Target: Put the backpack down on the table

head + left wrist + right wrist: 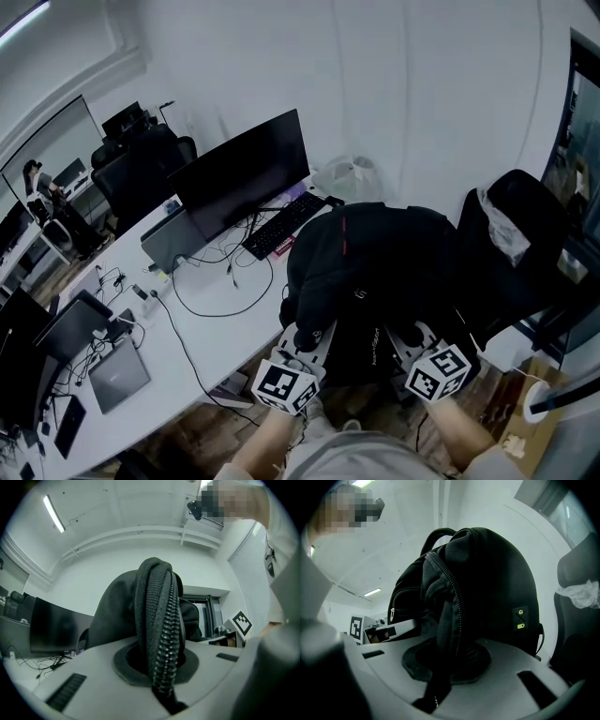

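Note:
A black backpack [375, 272] hangs in the air between both grippers, just past the near right end of the white table [202, 328]. My left gripper [314, 342] is shut on a zippered fold of the backpack [157, 630] at its lower left. On the other side, the right gripper [405, 339] is shut on a padded edge of the backpack [454, 620]. In the right gripper view the bag's side with a small yellow tag [520, 618] fills the middle. Most of both grippers' jaws are hidden by the fabric.
On the table stand a dark monitor [246, 173], a keyboard [283, 225], loose cables [220, 272], a closed laptop [117, 375] and small gadgets. A black office chair [520, 248] with a plastic bag on it stands right of the backpack. More chairs [141, 169] are at the far left.

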`<move>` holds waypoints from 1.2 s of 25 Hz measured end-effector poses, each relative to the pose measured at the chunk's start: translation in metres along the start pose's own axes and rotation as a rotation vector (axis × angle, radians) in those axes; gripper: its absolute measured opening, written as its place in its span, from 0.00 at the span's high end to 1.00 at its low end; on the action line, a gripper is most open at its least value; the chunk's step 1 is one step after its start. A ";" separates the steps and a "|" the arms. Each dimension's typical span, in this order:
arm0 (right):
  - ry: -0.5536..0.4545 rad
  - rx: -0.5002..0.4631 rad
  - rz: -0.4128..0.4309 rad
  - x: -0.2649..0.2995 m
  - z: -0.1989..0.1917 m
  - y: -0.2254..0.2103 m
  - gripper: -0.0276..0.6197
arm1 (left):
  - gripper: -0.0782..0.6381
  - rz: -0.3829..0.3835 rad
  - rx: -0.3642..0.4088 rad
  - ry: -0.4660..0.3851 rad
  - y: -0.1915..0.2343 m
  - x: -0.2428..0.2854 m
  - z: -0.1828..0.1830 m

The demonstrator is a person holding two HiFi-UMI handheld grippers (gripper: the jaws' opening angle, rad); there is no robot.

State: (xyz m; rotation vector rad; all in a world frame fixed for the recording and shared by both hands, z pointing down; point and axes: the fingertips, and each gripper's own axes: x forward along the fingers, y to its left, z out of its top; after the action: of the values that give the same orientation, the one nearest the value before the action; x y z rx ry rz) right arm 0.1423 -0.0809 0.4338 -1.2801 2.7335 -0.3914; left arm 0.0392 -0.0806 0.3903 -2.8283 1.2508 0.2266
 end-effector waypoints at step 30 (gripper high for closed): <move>-0.017 -0.051 -0.115 0.191 0.010 -0.016 0.90 | 0.87 -0.100 -0.049 -0.038 0.194 0.050 -0.005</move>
State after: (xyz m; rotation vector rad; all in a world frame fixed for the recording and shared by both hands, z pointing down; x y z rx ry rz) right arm 0.0329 -0.2392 0.4320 -1.4511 2.6804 -0.3202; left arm -0.0705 -0.2487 0.3921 -2.9035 1.1081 0.3105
